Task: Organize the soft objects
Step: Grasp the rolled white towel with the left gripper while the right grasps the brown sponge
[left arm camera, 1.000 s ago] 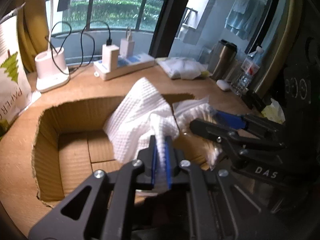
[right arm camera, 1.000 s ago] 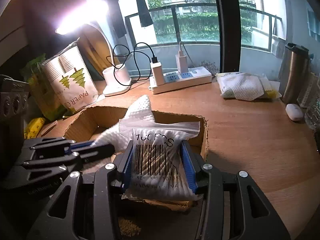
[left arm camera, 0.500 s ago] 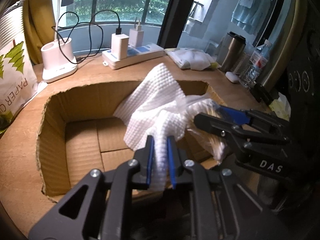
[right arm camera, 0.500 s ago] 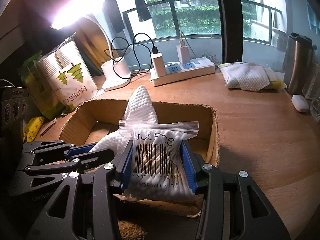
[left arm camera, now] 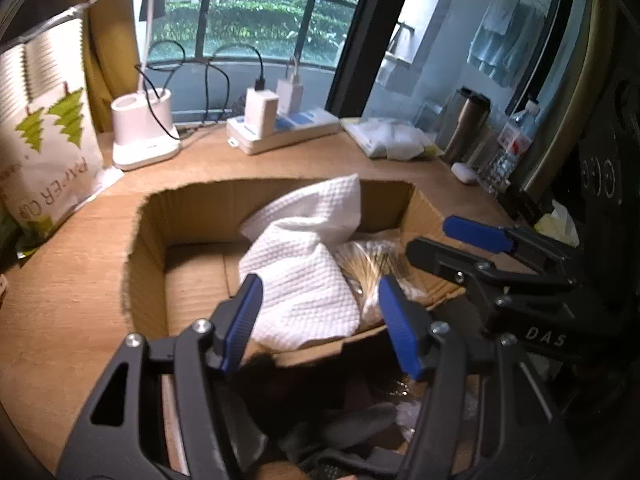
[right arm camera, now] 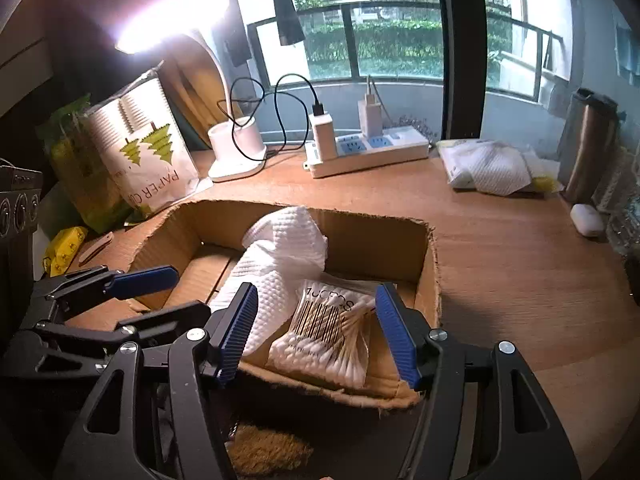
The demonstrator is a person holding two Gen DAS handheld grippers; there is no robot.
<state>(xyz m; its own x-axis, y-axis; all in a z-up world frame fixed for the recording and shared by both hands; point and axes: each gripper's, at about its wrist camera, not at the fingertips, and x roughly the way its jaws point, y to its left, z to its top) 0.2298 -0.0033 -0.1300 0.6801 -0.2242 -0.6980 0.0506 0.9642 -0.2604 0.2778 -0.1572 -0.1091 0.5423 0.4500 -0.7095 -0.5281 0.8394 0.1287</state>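
Note:
A white textured cloth [left arm camera: 308, 264] lies crumpled in the open cardboard box [left arm camera: 148, 276], its tip leaning on the far wall. It also shows in the right wrist view [right arm camera: 280, 264]. A clear bag of cotton swabs [right arm camera: 324, 340] lies beside it in the box's right part; in the left wrist view the bag [left arm camera: 376, 272] is partly under the cloth. My left gripper [left arm camera: 320, 320] is open and empty over the box's near edge. My right gripper [right arm camera: 316, 328] is open and empty just above the bag. The box [right arm camera: 430, 280] sits on the wooden table.
Behind the box stand a white power strip with chargers [right arm camera: 364, 148], a white lamp base [right arm camera: 236, 152] and a paper cup bag [right arm camera: 148, 156]. A packet of white cloths [right arm camera: 488, 168], a steel flask [right arm camera: 584, 148] and a small white case [right arm camera: 586, 220] are at the right.
Both grippers have opened. The cloth dropped from my left gripper and the cotton swab bag dropped from my right gripper; both now lie in the box.

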